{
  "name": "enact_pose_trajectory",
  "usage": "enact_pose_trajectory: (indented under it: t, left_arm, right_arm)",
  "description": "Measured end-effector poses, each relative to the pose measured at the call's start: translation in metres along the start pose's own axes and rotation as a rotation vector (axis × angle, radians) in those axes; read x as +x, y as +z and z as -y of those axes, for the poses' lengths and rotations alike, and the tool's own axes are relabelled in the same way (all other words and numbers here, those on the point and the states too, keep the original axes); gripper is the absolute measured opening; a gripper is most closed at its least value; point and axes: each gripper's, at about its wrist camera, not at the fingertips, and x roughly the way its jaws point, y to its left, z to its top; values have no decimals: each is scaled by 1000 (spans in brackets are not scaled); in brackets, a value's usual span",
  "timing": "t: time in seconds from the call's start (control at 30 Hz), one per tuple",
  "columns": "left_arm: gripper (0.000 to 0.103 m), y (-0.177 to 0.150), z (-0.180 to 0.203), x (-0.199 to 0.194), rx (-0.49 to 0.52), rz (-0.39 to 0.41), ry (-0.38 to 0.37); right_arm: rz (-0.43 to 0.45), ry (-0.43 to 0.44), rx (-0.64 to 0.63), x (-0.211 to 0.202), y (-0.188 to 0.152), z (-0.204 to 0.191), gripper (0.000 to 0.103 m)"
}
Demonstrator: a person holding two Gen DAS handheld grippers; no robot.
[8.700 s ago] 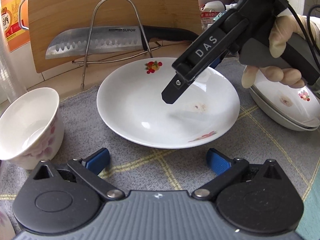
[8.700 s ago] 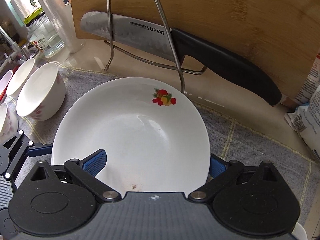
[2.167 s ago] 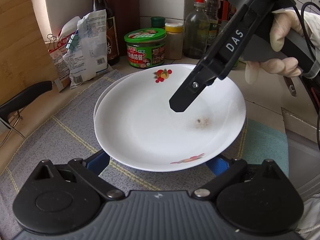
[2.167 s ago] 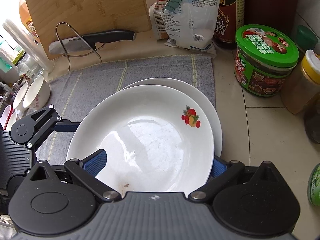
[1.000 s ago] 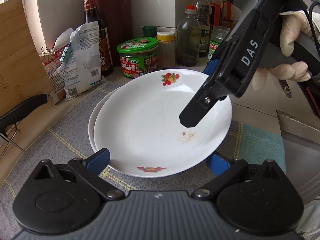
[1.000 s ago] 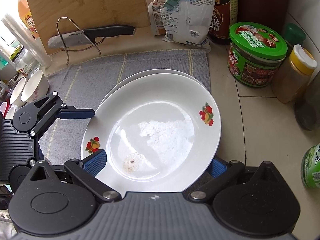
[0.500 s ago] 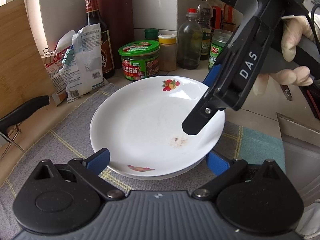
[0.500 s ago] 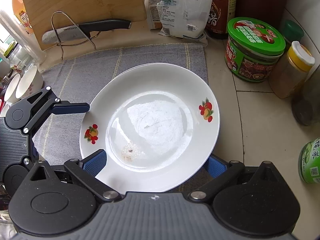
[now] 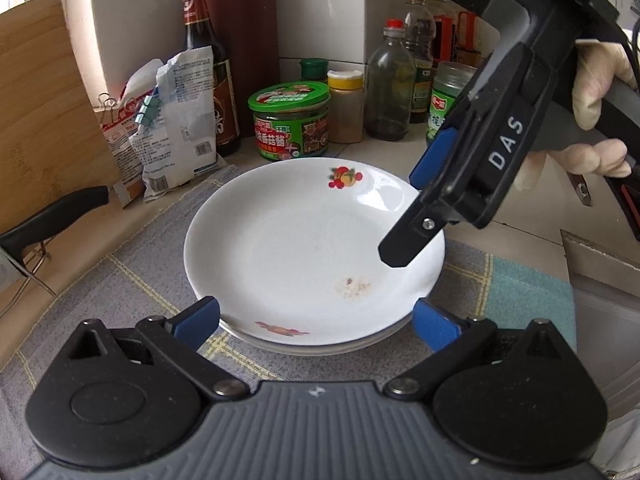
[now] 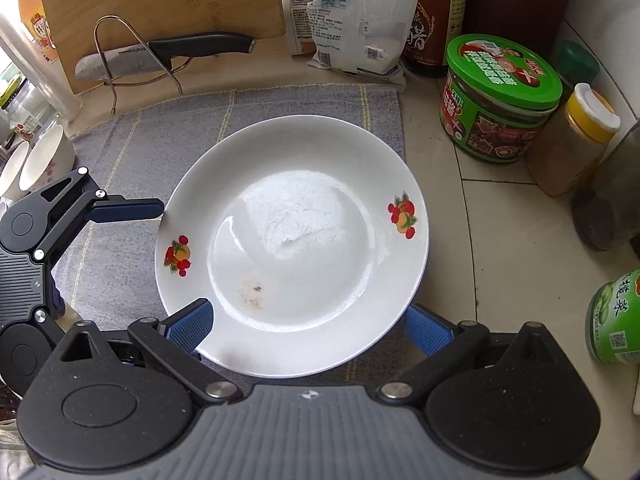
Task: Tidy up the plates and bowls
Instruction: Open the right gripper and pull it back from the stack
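Sitting now on the other plates in the middle of the frame, the white plate (image 9: 304, 248) has come down from where it was held up a moment ago, so this stacking step looks done. The left hand-held gripper (image 9: 316, 318) is opening wide, its blue pads beside the rim without pressing, and the right hand-held gripper (image 10: 308, 320) looks open too, holding nothing. The plate is round, smooth and shiny with little fruit pictures, on a soft grey cloth (image 10: 160, 128).
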Motion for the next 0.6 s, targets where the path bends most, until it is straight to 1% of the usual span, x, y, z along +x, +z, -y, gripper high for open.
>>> enact_pose_trajectory:
  t: [0.1,0.2,0.3,0.43,0.47,0.6]
  left_arm:
    - [102,0,-4,-6,-20,31,13]
    - [102,-3,-3,-14,-21,63,51]
    - [102,-7,-3,-24,-39,87,97]
    - [102,-14,-5,-38,-92,104,146]
    - [102,-15,-6,-42,-113,108,167]
    - [102,-21,-8,-59,-187,120,244]
  right_arm:
    - [31,-28,-29,-6,0,-4,103]
    - [79,-86,-76,-13,-3,-13,103]
    - [109,-105,-90,-18,-7,-18,103]
    - [170,-145,-105,-23,-14,-28,103]
    - [180,-149,-109,-22,-16,-31,103]
    - [218,-139,-116,-20,-19,-42,103]
